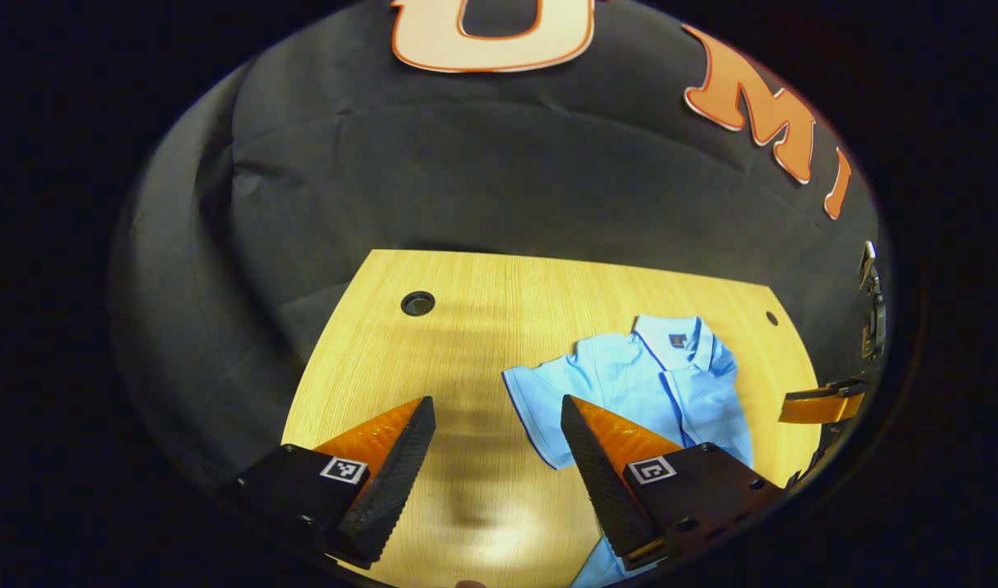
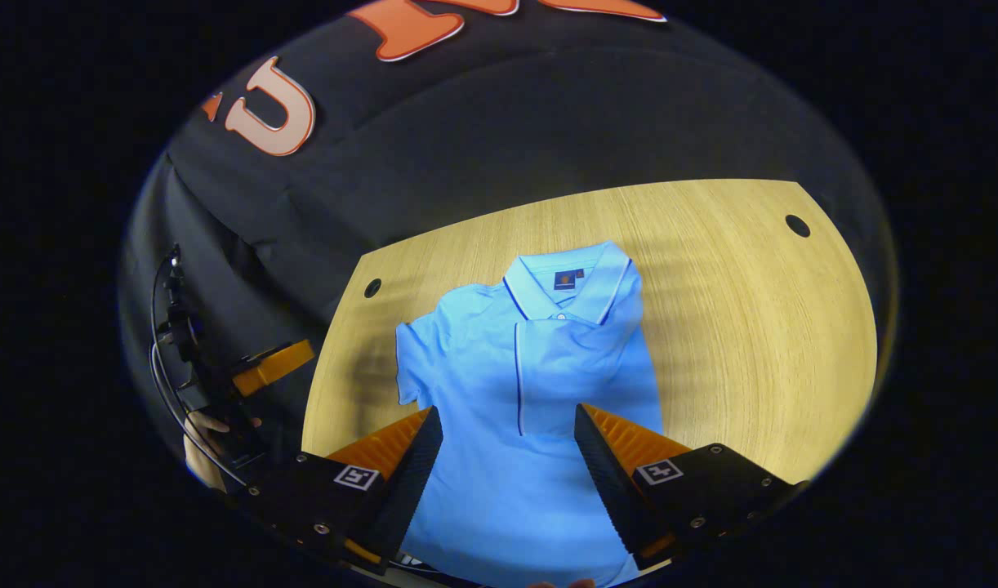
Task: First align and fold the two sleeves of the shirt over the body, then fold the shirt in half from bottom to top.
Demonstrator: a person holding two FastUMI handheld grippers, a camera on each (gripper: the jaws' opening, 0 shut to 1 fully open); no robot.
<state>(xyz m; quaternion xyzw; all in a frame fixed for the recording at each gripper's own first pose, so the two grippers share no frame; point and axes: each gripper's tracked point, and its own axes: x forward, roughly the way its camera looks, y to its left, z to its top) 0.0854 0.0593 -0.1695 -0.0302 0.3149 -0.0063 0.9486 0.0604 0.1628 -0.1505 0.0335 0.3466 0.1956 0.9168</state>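
while the shirt (image 2: 532, 384) lies flat on the table (image 2: 736, 327), collar (image 2: 568, 286) toward the far edge, both grippers hang above it with nothing between their fingers. in the right gripper view the right gripper (image 2: 507, 445) has its jaws spread wide over the lower body of the shirt, not touching the cloth as far as i can tell. one sleeve (image 2: 585, 359) is folded across the chest, the other sleeve (image 2: 417, 359) is spread out flat to the side. at the left edge of that view the left gripper (image 2: 274, 367) shows off the table, with a hand (image 2: 205, 445) below it. in the left gripper view the left gripper (image 1: 497, 433) is open too, fingers wide apart over bare table just beside the spread sleeve (image 1: 540, 408); the shirt (image 1: 654, 384) sits to the right of centre. a round hole (image 1: 417, 303) is in the table near the far left corner, and a smaller one (image 1: 771, 318) near the far right corner.
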